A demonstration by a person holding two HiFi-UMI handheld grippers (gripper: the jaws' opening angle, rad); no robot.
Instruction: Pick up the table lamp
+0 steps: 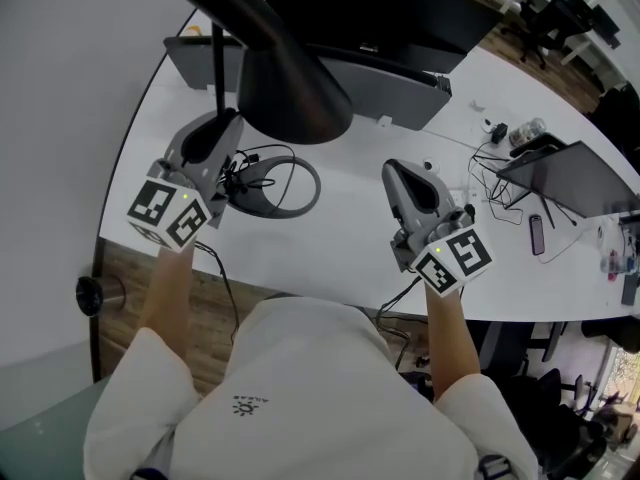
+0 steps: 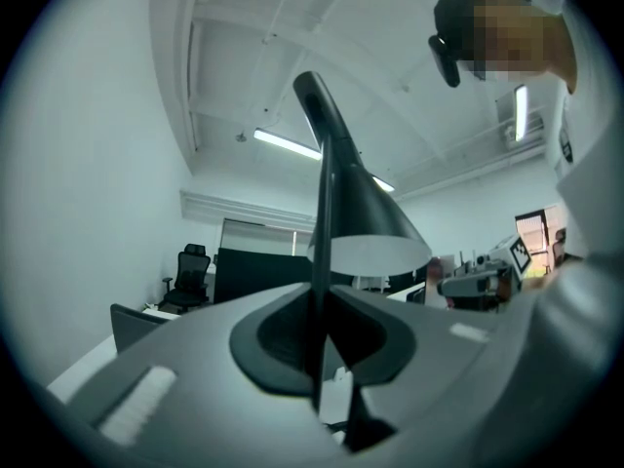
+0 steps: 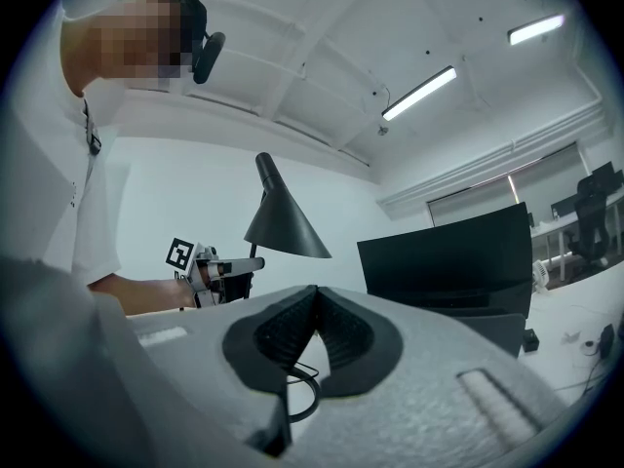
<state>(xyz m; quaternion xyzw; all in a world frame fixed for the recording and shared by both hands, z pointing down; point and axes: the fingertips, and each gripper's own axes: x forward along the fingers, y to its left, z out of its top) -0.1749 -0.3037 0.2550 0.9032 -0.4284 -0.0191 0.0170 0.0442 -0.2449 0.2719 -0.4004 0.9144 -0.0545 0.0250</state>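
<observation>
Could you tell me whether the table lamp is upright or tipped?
Upright: the table lamp has a vertical stem, clamped by the left gripper.

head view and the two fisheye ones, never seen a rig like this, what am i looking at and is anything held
No robot here: a person holds a two-jaw gripper in each hand. The head view looks down from a camera on their head; the other two cameras ride on the grippers and look along the jaws. The left gripper is clamped on the thin stem of the black table lamp. The right gripper is shut and empty. On the white table are a black monitor and loose cables.
</observation>
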